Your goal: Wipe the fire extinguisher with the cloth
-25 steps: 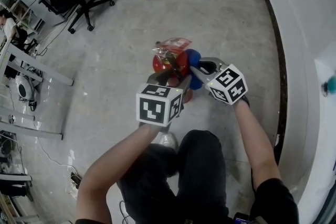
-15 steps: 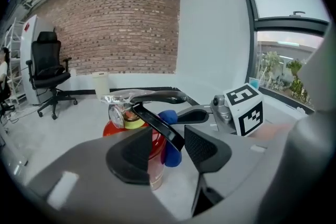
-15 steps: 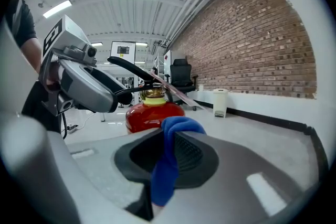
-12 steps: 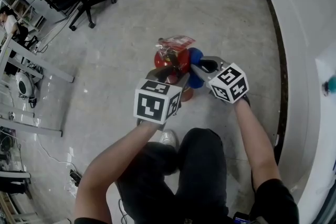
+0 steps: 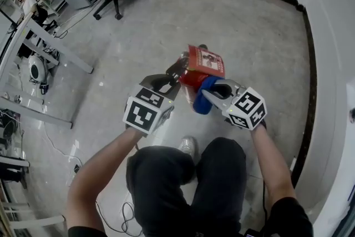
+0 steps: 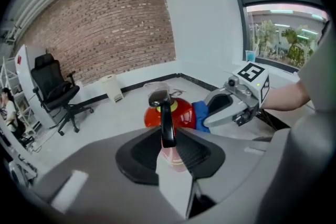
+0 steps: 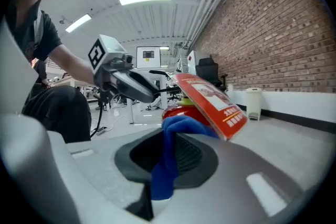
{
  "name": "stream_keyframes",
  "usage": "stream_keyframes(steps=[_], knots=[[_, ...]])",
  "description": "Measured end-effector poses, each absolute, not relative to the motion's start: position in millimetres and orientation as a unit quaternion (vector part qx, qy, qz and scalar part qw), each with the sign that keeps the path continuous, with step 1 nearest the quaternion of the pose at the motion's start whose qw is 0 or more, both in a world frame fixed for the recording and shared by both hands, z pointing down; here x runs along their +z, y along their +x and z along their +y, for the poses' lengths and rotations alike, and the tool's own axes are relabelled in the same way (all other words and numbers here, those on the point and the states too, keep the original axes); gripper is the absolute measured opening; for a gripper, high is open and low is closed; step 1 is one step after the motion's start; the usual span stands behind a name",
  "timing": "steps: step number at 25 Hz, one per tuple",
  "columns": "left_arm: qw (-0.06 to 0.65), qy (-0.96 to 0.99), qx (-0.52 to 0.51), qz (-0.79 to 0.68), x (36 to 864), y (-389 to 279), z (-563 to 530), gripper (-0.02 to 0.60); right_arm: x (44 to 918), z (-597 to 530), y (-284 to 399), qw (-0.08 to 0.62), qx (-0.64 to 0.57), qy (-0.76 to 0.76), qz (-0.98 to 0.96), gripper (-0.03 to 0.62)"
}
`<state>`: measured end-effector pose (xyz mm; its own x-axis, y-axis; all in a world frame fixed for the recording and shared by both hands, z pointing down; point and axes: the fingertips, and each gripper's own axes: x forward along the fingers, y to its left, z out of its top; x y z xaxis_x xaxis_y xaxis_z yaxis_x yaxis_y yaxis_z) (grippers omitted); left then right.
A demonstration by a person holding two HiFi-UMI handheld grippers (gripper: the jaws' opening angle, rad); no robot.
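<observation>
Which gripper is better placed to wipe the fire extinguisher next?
Right: the right gripper holds the blue cloth against the fire extinguisher. The left gripper has just been closing on its black handle.

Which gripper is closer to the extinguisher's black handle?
Left. The left gripper has just been closing its jaws on the handle; the right gripper holds the cloth against the red tank.

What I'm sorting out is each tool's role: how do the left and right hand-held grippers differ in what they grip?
The left hand-held gripper has just been closing and now clamps the black handle of the fire extinguisher. The right hand-held gripper pinches the blue cloth. The left one's load is stiff and narrow, while the right one's is soft, bunched fabric. Both grippers are shut on something and meet at the same red extinguisher.
</observation>
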<state>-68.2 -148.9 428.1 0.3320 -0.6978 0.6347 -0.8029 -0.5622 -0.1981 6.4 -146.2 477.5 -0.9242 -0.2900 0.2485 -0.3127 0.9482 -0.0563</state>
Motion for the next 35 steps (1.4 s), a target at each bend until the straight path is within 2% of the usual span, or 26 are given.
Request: stream_keyframes(steps=[3, 14, 20, 24, 27, 35], knots=[[0.064, 0.796, 0.347, -0.491, 425, -102, -152, 0.078, 477, -132, -21, 0.109, 0.04, 0.142, -0.983, 0.051], [0.058, 0.778, 0.316, -0.54, 427, -147, -172, 0.098, 473, -123, -70, 0.072, 0.053, 0.183, -0.979, 0.049], [0.089, 0.768, 0.273, -0.572, 429, -146, -165, 0.104, 445, -138, -54, 0.03, 0.042, 0.223, -0.973, 0.049], [0.145, 0.742, 0.272, -0.595, 435, -151, -147, 0.095, 418, -152, -74, 0.052, 0.012, 0.225, -0.973, 0.049], [0.162, 0.737, 0.286, -0.59, 440, -152, -129, 0.092, 412, -151, -88, 0.074, -0.018, 0.222, -0.972, 0.049], [0.144, 0.779, 0.255, -0.554, 445, -113, -124, 0.058, 430, -197, -33, 0.038, 0.034, 0.283, -0.958, 0.049]])
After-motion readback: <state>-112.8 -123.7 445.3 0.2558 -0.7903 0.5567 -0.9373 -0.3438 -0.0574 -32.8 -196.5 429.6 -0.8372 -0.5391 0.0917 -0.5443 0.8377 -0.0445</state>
